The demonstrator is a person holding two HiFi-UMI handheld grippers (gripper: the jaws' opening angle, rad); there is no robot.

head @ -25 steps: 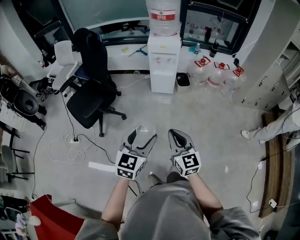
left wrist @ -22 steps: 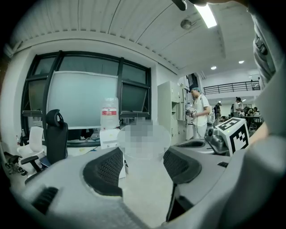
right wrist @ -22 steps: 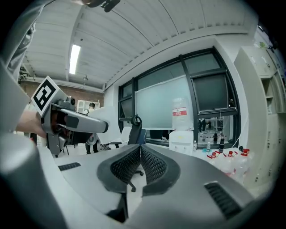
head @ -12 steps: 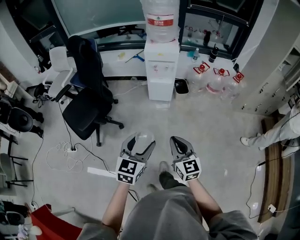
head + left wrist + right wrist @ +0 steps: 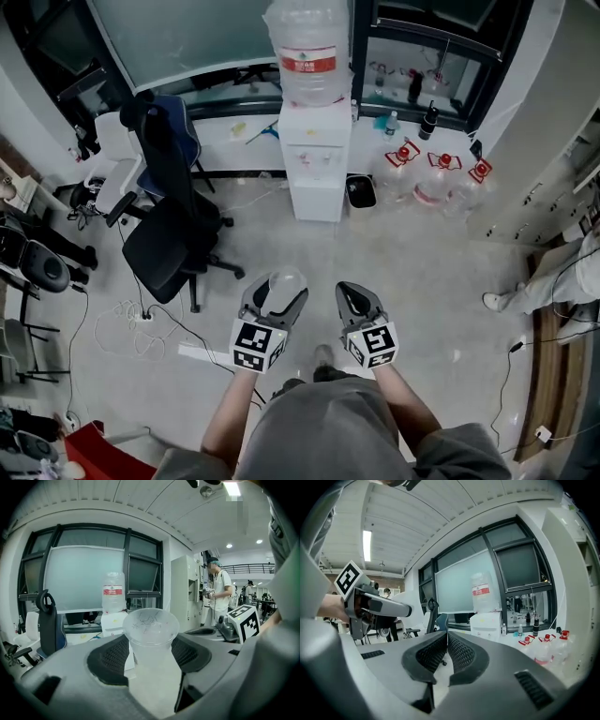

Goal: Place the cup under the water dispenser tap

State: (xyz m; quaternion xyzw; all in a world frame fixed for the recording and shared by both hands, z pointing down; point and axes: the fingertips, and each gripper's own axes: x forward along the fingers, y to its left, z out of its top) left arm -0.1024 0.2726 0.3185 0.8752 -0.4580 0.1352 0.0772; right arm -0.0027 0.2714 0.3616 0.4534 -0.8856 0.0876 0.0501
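Observation:
A clear plastic cup (image 5: pixel 151 639) stands upright between the jaws of my left gripper (image 5: pixel 276 292), which is shut on it; the cup (image 5: pixel 284 282) shows in the head view too. The white water dispenser (image 5: pixel 316 161) with a large bottle (image 5: pixel 310 49) on top stands ahead across the floor, also visible as the dispenser (image 5: pixel 112 620) in the left gripper view and the dispenser (image 5: pixel 486 622) in the right gripper view. My right gripper (image 5: pixel 356 300) is held beside the left one, jaws shut with nothing between them.
A black office chair (image 5: pixel 178 220) stands left of the path, a white chair (image 5: pixel 111 159) behind it. Spare water bottles (image 5: pixel 441 178) and a small bin (image 5: pixel 360 190) sit right of the dispenser. Cables (image 5: pixel 141 305) lie on the floor. A person (image 5: pixel 219 592) stands at the right.
The dispenser has come a little closer and lower in the head view as I walk toward it. Both grippers keep their hold and pose.

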